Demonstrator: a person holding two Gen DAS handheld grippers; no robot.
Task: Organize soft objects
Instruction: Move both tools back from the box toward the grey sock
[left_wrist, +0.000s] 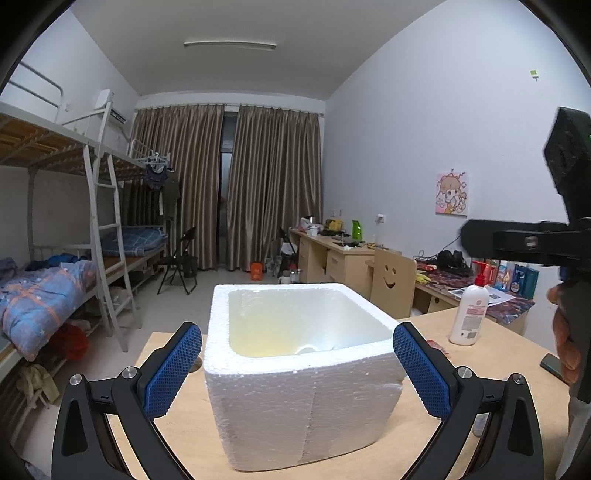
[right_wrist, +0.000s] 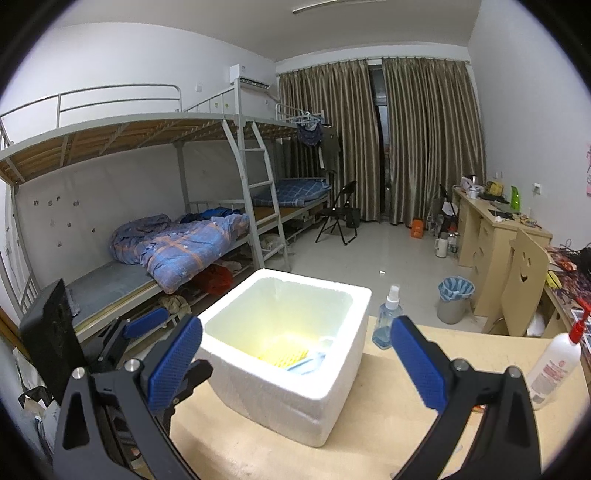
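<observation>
A white foam box (left_wrist: 303, 398) stands on the light wooden table (left_wrist: 491, 365), straight ahead of my left gripper (left_wrist: 297, 373), whose blue-padded fingers stand open on either side of its near wall. The right wrist view looks down into the foam box (right_wrist: 295, 373): a yellow ribbed soft object (right_wrist: 282, 357) and a light blue one (right_wrist: 308, 363) lie on its bottom. My right gripper (right_wrist: 295, 365) is open and holds nothing, above the box's near side. The left gripper's fingers (right_wrist: 146, 328) show at the left of the right wrist view.
A white pump bottle (left_wrist: 471, 308) stands on the table right of the box, a clear spray bottle (right_wrist: 386, 319) behind it. A phone (left_wrist: 554, 363) lies near a hand at the right. Bunk beds line the left wall, desks and a smiley-back chair (right_wrist: 524, 284) the right.
</observation>
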